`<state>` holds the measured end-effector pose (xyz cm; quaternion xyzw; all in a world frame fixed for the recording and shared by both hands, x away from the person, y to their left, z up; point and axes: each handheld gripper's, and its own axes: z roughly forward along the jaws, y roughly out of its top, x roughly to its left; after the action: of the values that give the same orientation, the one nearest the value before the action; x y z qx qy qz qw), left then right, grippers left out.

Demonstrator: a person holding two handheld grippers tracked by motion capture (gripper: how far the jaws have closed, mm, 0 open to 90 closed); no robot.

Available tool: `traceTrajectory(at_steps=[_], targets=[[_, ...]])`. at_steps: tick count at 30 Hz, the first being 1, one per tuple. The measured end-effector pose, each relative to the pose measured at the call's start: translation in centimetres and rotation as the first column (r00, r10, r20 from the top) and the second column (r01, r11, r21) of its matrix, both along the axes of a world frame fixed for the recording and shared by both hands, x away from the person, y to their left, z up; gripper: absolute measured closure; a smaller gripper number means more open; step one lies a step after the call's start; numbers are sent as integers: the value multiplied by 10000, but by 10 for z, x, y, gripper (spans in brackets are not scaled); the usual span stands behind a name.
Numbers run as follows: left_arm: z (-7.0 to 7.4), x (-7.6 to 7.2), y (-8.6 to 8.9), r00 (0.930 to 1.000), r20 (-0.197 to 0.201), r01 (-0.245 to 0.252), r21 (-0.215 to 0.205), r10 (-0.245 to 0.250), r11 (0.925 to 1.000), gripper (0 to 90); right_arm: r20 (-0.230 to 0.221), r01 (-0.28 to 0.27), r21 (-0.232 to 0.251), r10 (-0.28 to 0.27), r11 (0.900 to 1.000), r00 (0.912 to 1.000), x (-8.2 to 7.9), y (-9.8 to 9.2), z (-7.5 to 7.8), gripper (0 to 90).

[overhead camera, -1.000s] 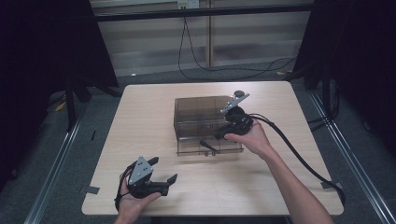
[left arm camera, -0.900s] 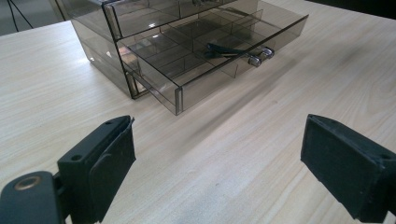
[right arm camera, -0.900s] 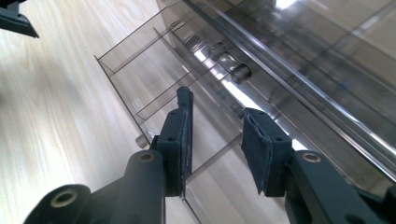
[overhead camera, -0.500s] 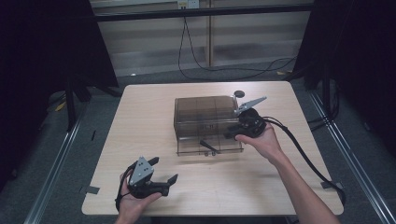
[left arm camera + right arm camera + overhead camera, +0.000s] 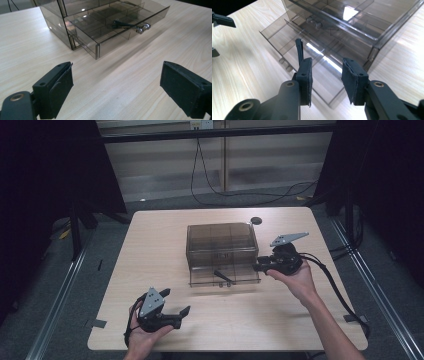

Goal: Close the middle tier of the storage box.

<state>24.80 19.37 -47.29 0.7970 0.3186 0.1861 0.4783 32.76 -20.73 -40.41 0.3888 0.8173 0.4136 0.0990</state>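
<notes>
A smoky transparent plastic drawer cabinet (image 5: 220, 245) stands near the middle of the pale wooden tabletop (image 5: 150, 250), towards its far edge, its bottom drawer (image 5: 225, 277) pulled out towards the near edge. A slim black pen-like object (image 5: 223, 275) lies in a compartment by the two small metal knobs (image 5: 143, 28). The right gripper (image 5: 257, 267), which a second ago hung over the cabinet's right end, has drawn back towards the right edge and now sits just beside the drawer's right end, jaws narrow and empty. The left gripper (image 5: 175, 307) stays near the front left corner, jaws wide apart, holding nothing.
</notes>
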Motion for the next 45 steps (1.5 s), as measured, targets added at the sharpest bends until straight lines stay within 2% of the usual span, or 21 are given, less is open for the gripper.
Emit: traceTrajectory(at_steps=[6,7,9,13,16,20,23,25,26,29,31,35,39,45], targets=[[0,0,0,10000,3,-9,-6,9,10000,111,11,151,113,-151,9998,9999,-12,-8,-6,608],[0,0,-1,10000,-17,-33,-1,33,10000,110,132,521,220,-524,9984,9985,-17,-15,-9,610],[0,-1,-2,9999,-34,-125,-121,125,9998,109,202,654,272,-660,9975,9976,-22,-22,-11,600],[-1,-2,-4,9999,-97,-143,-68,143,9999,109,77,868,318,-871,9957,9962,-30,-31,-14,585],[0,-3,-7,9999,-94,-103,-109,102,9999,109,82,922,585,-928,9940,9957,-37,-39,-18,571],[0,-2,-10,10000,-58,6,-84,-6,10000,111,55,979,683,-985,9928,9951,-45,-44,-23,568],[0,-2,-13,10000,-90,-27,-71,26,10000,119,67,1056,735,-1064,9917,9943,-50,-47,-27,534],[-1,-1,-14,9999,-106,18,-67,-19,10000,121,58,1094,549,-1099,9925,9939,-52,-50,-29,524],[0,-2,-15,9999,-134,2,-113,-3,9999,124,-38,1085,706,-1085,9916,9941,-56,-53,-30,519],[2,0,-17,9998,-161,91,-110,-93,9999,141,51,1177,694,-1184,9906,9930,-60,-55,-32,503],[2,0,-21,9993,-227,285,53,-283,9996,163,158,1243,1056,-1266,9866,9918,-68,-57,-34,488],[1,-3,-28,9977,-251,643,227,-637,9977,196,129,1239,992,-1258,9873,9920,-77,-56,-36,483],[2,-2,-32,9959,-437,792,73,-788,9968,221,-42,1337,1112,-1341,9848,9910,-84,-60,-42,475],[3,2,-36,9936,-510,1016,96,-1010,9948,278,-255,1325,734,-1310,9885,9911,-93,-62,-48,462]])
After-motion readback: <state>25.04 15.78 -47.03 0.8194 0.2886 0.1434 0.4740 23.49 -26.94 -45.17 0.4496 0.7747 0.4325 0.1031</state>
